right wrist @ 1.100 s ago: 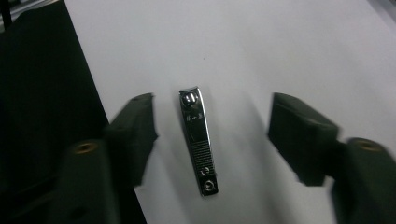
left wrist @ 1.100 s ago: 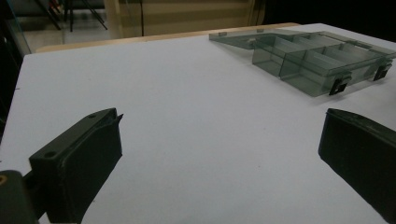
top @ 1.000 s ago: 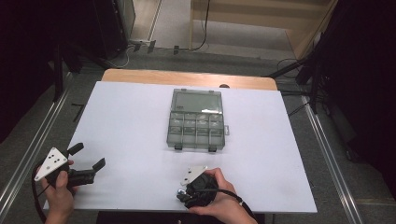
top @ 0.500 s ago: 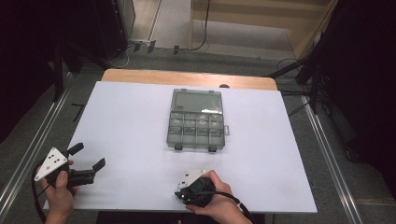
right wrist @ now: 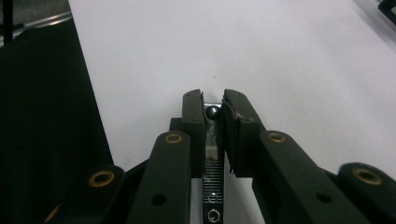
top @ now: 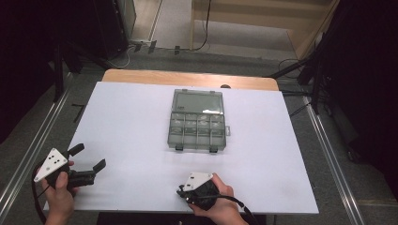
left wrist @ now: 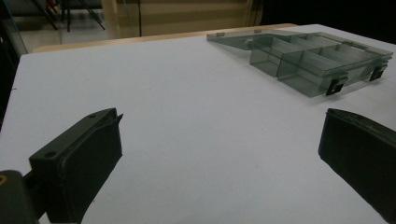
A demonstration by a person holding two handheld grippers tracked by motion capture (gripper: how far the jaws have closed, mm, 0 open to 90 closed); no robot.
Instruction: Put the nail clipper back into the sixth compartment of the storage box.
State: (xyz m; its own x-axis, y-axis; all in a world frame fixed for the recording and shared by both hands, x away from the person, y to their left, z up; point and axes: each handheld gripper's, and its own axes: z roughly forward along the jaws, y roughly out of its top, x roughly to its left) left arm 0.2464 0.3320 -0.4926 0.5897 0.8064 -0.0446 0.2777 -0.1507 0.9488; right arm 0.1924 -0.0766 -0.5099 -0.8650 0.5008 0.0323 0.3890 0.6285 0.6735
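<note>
A: We start with the white table point(top: 141, 122). Our clear compartment box point(top: 197, 120) sits closed near its middle, latches facing us, probably so either hand can reach them.

B: And we keep both tools back at the near edge, well apart from it?

A: Yes. Our left gripper point(top: 87, 164) hovers with its jaws spread wide and nothing between them, aimed toward the box.

B: Our right gripper point(right wrist: 212, 114)?

A: Low at the table's edge, jaws nearly together on a thin metal piece point(right wrist: 213, 140), perhaps a nail clipper; we can't tell for certain.
</note>
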